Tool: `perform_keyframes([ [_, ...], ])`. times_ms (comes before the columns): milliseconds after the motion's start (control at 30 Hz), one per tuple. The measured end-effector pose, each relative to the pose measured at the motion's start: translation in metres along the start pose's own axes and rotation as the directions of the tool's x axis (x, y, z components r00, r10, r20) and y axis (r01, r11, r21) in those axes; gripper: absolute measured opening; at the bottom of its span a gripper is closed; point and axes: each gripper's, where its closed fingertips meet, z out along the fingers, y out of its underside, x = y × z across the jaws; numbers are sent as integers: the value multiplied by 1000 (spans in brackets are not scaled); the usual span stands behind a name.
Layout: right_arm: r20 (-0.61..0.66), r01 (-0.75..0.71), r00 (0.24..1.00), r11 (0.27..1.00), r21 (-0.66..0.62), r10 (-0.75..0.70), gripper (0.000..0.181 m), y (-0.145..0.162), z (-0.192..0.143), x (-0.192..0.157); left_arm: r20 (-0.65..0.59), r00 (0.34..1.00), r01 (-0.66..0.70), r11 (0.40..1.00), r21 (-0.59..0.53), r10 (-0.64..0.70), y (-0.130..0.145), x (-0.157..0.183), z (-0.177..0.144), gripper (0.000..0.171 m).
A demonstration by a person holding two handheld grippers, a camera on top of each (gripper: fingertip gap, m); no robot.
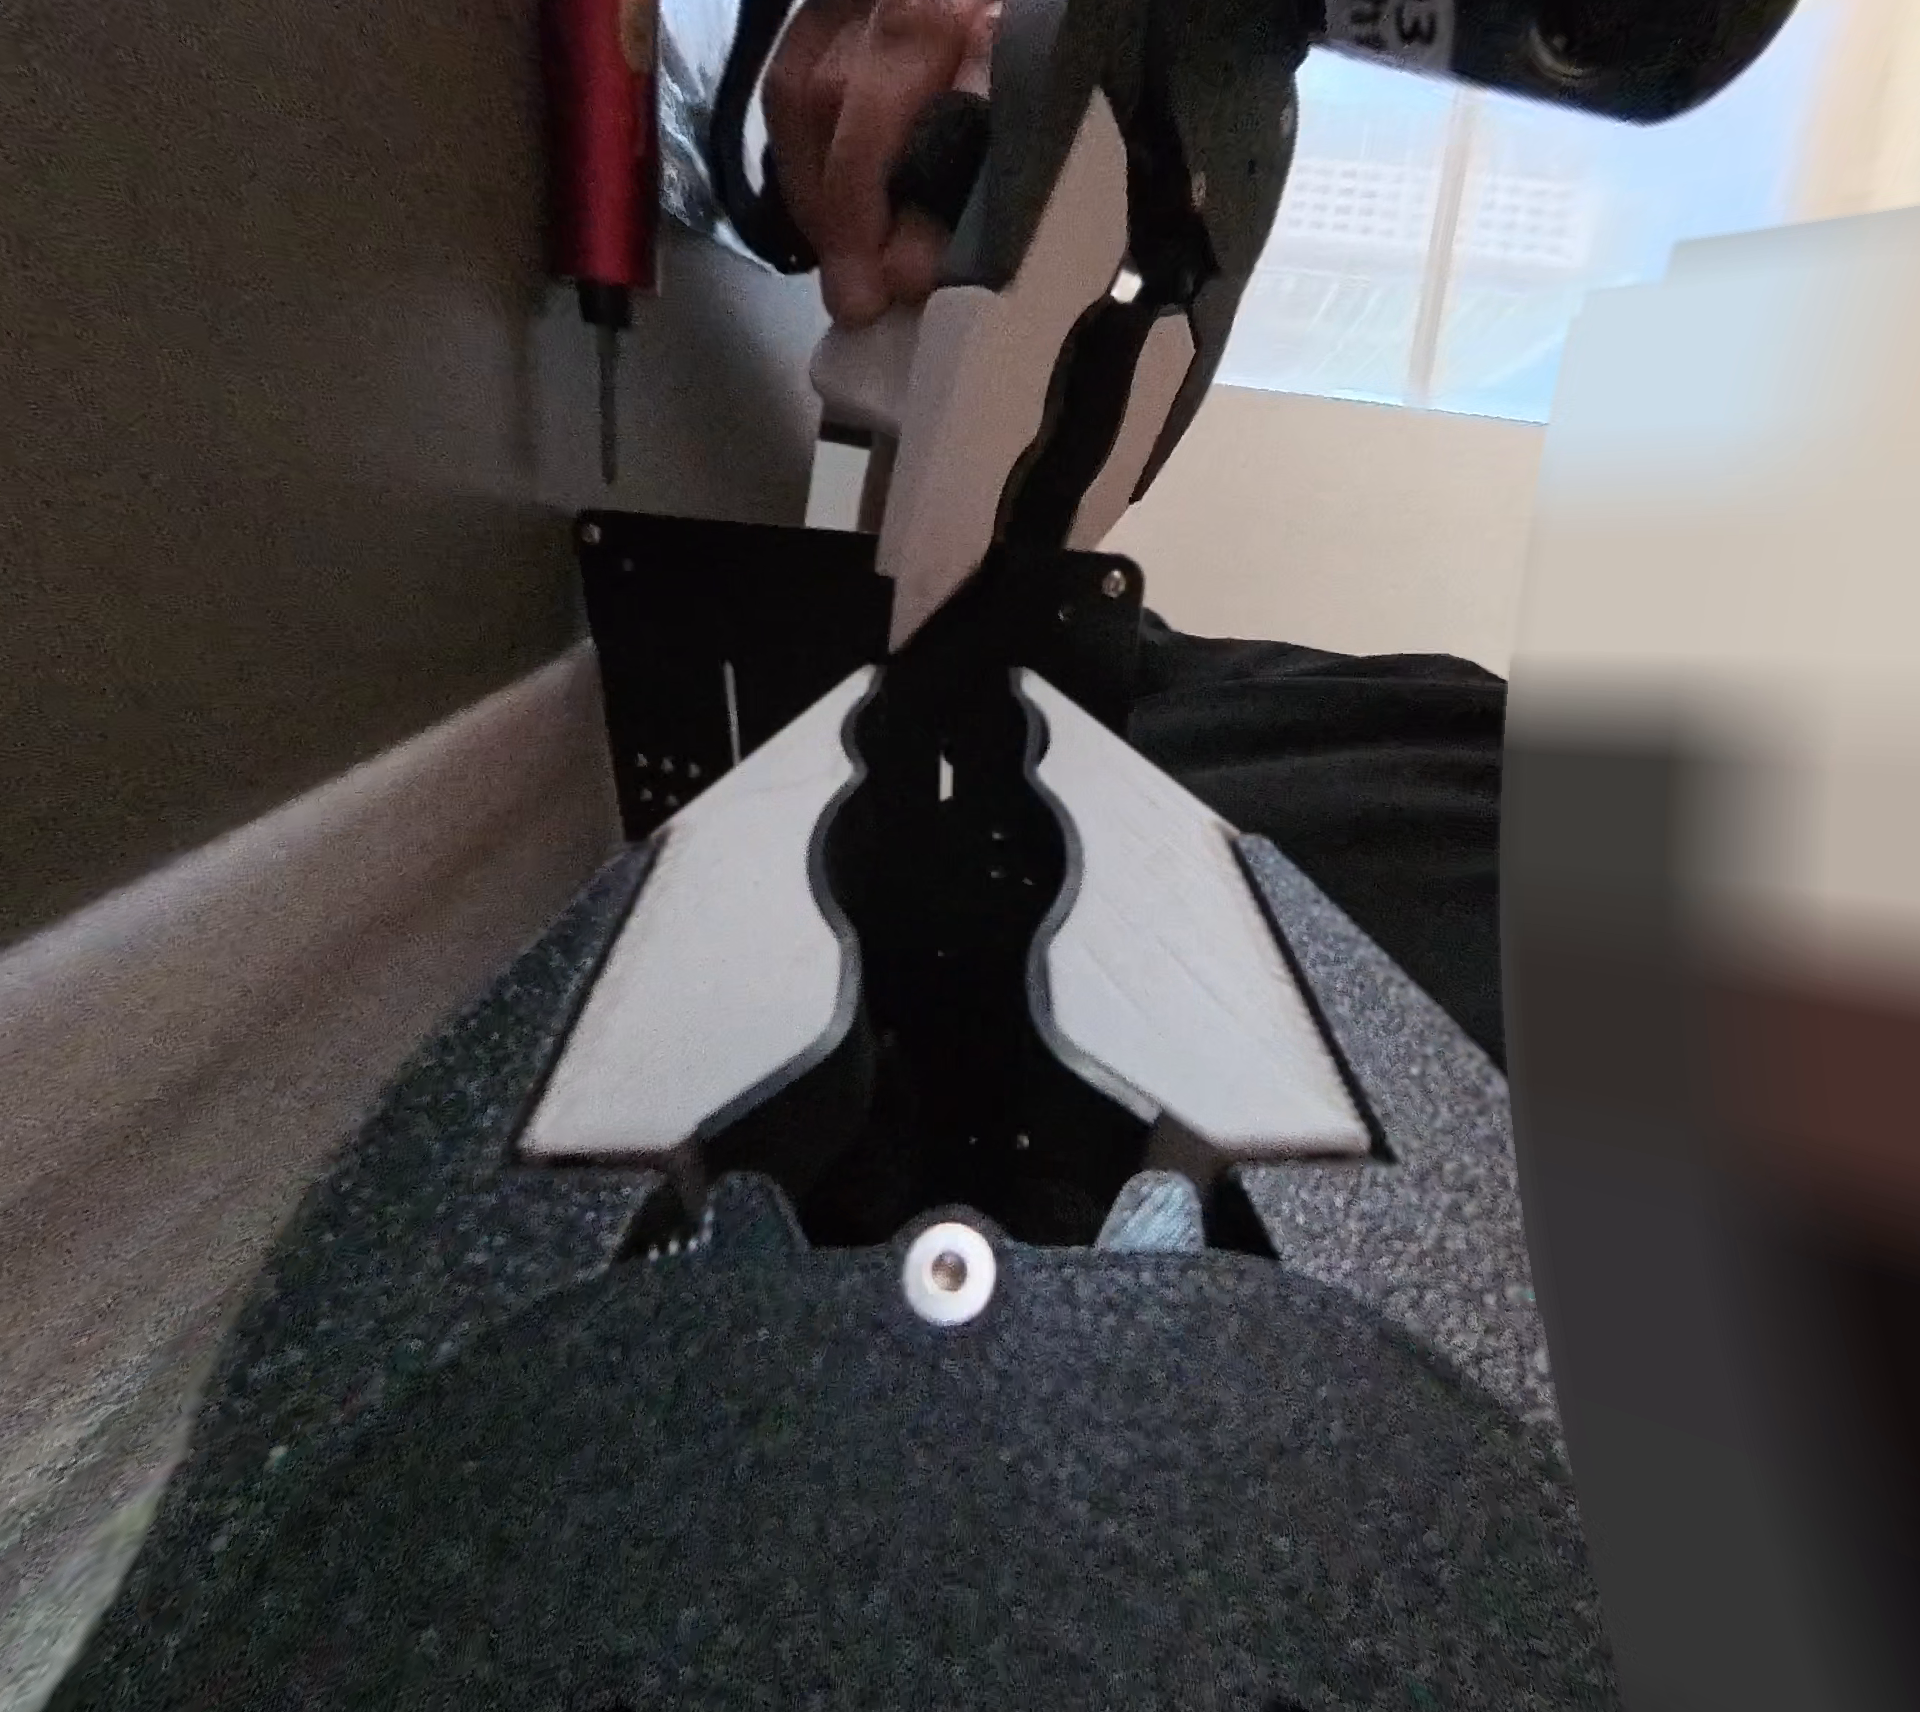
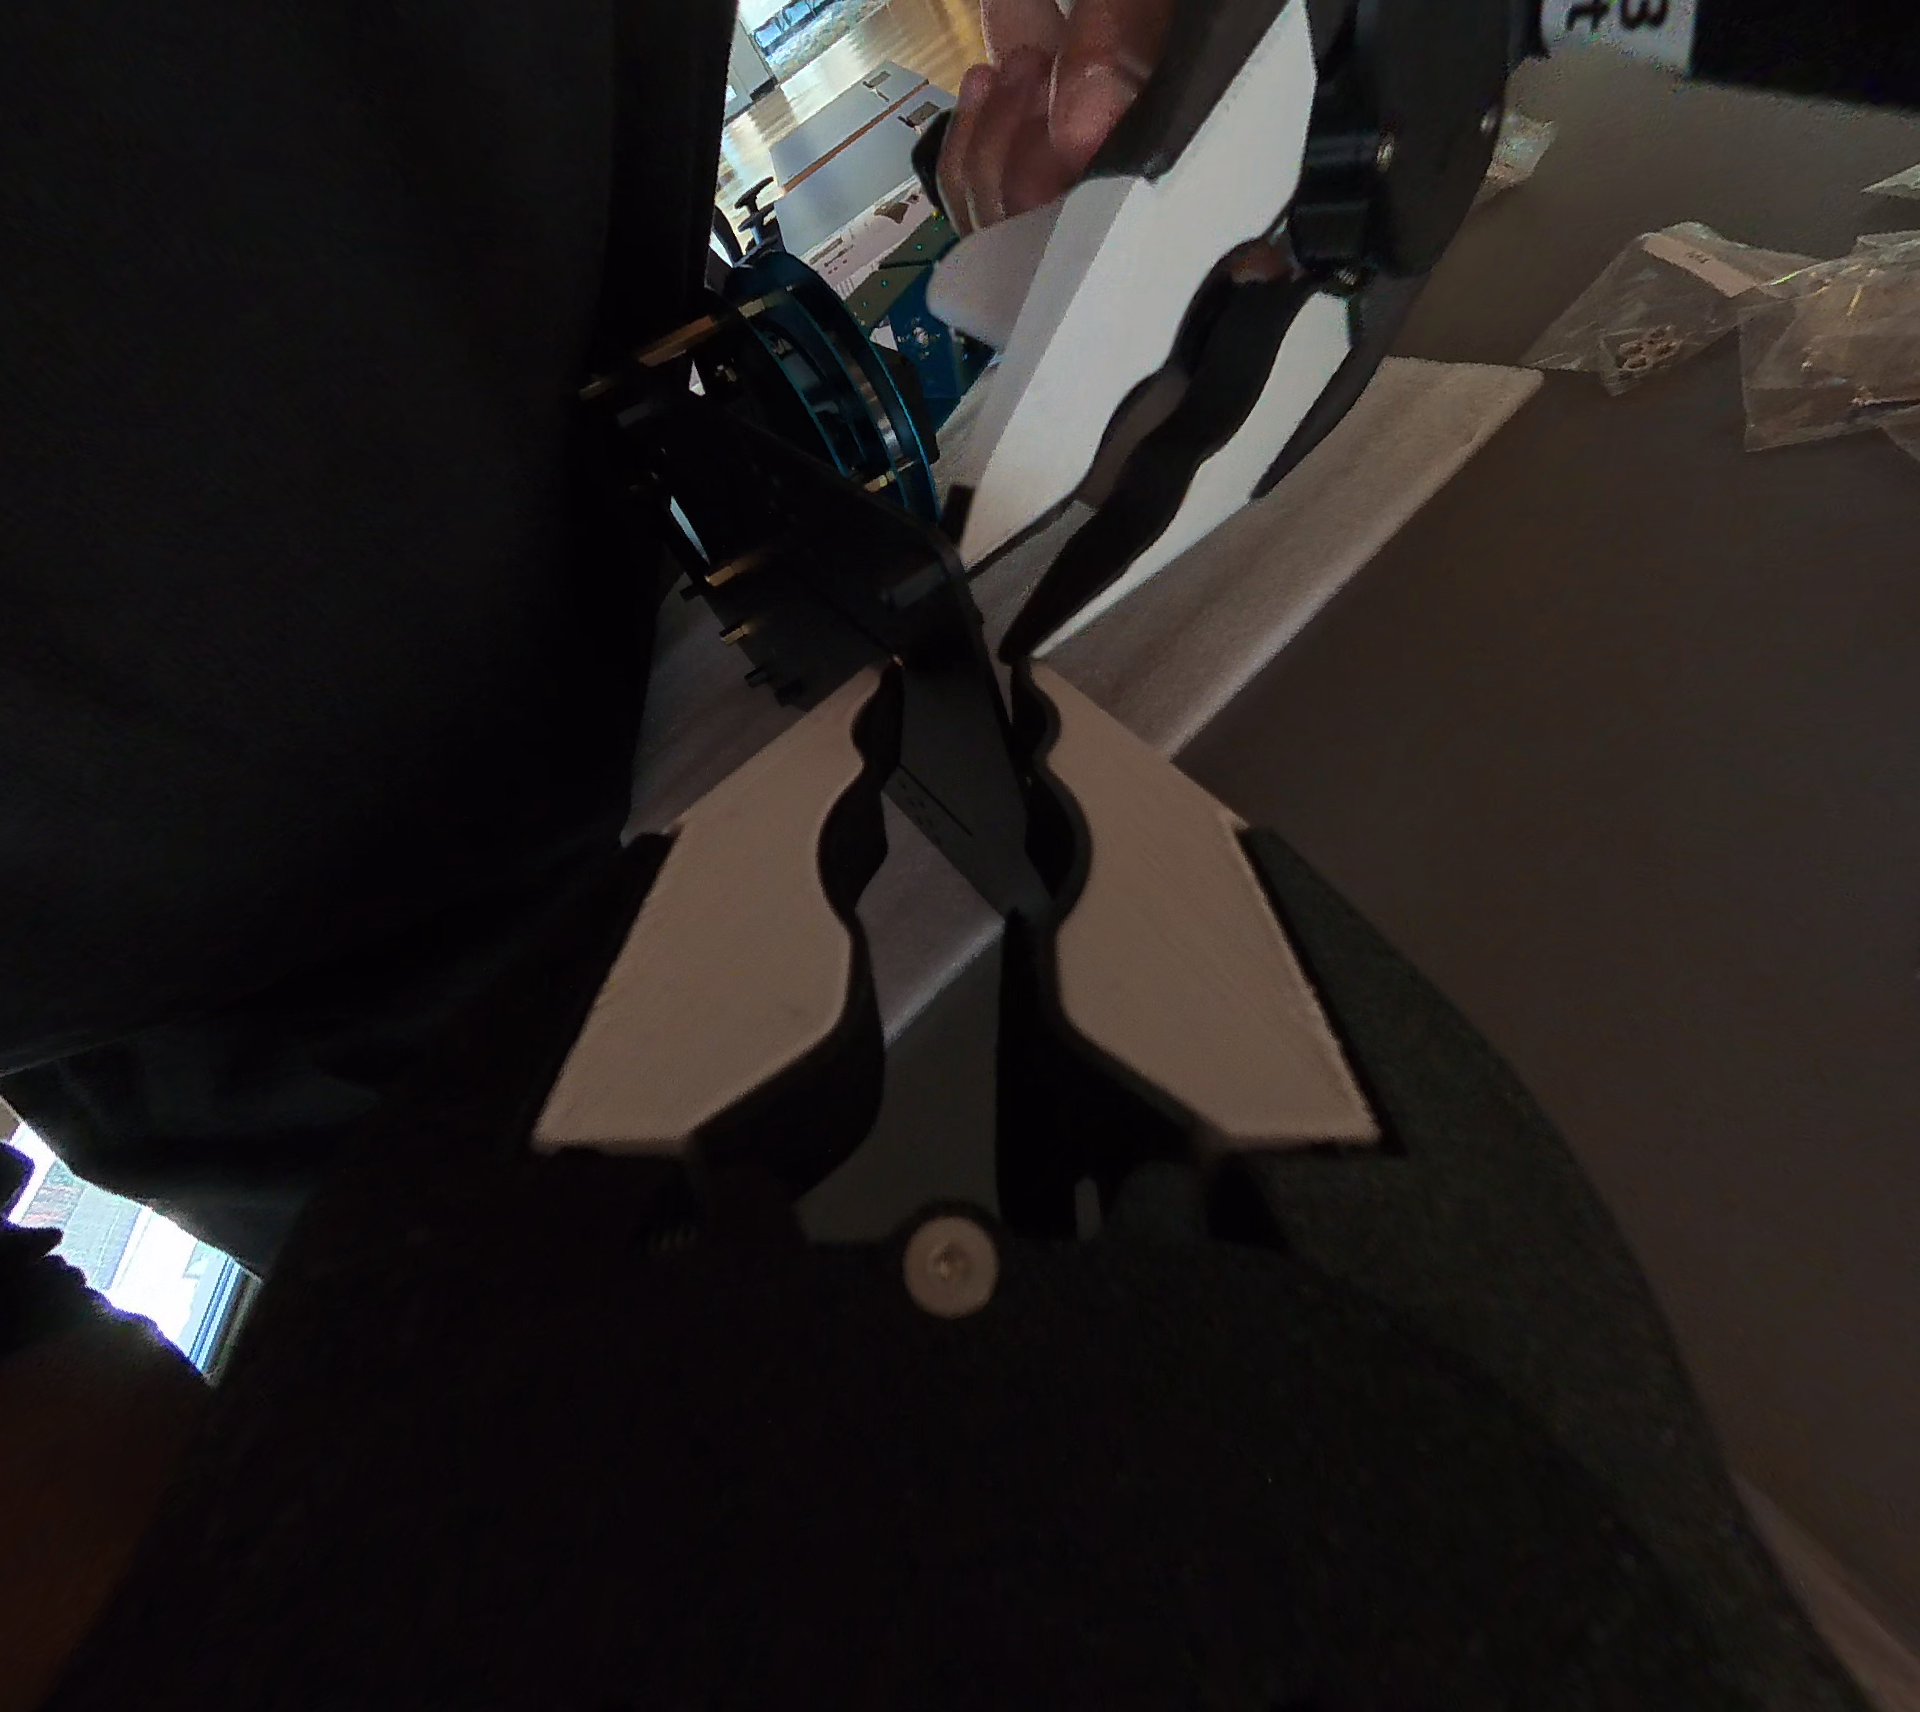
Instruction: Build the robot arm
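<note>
A black perforated plate [image 1: 727, 623] with corner screws stands between both grippers. My left gripper [image 1: 945, 675] has its white fingers drawn close around the plate, whose holes and slot show in the narrow gap. My right gripper [image 1: 997, 561] comes down from above in a hand and pinches the plate's top edge. In the right wrist view my right gripper [image 2: 956, 675] is shut on the plate [image 2: 821, 530], which runs edge-on between its fingers. The left gripper [image 2: 1039, 582] reaches in from the upper right and grips the same plate near its corner. A blue disc [image 2: 831, 374] on brass standoffs sits behind the plate.
A red screwdriver [image 1: 603, 52] lies on the grey surface at the left. Clear plastic bags [image 2: 1766, 312] of small parts lie on the table at the right. A white slab [image 2: 1299, 519] lies under the plate. A person's dark clothing [image 2: 312, 415] fills the left. Left and right tips are no more than a few centimetres apart. From either gripper's tips it is about 12 cm to the red screwdriver [image 1: 603, 52].
</note>
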Motion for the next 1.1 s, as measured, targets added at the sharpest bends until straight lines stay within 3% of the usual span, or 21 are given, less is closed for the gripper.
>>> perform_keyframes([
  [267,-4,-1,1000,1000,6,1,20,0,0,0,-3,999,35,999,-32,-35,7,-4,5,5],
  [400,-2,1,1000,1000,6,-1,20,0,0,0,20,991,-132,989,-65,134,9,-3,5,5],
  [500,-1,1,1000,1000,8,-1,20,0,0,0,48,899,-426,896,-122,434,11,-3,5,6],
  [600,0,1,1000,1000,11,-1,20,0,0,0,75,654,-732,655,-191,753,14,-4,5,6],
  [667,-2,0,1000,1000,13,0,21,0,0,0,80,394,-882,402,-245,915,15,-6,5,5],
  [733,3,-2,1000,1000,13,2,20,0,0,0,74,126,-945,143,-295,989,16,-7,6,5],
  [833,3,-2,1000,1000,13,2,20,0,0,0,53,-323,-887,-283,-366,945,15,-10,6,4],
  [933,5,0,1000,1000,10,0,20,0,0,0,8,-728,-623,-657,-424,686,13,-11,5,4],
  [967,7,-1,1000,1000,8,1,20,0,0,0,-9,-827,-503,-747,-435,562,12,-11,5,3],
  [1000,9,0,1000,1000,7,0,20,0,0,0,-23,-882,-414,-797,-440,471,12,-11,5,3],
  [1100,8,1,1000,1000,9,-1,20,0,0,0,-12,-868,-440,-780,-445,496,12,-9,5,3],
])
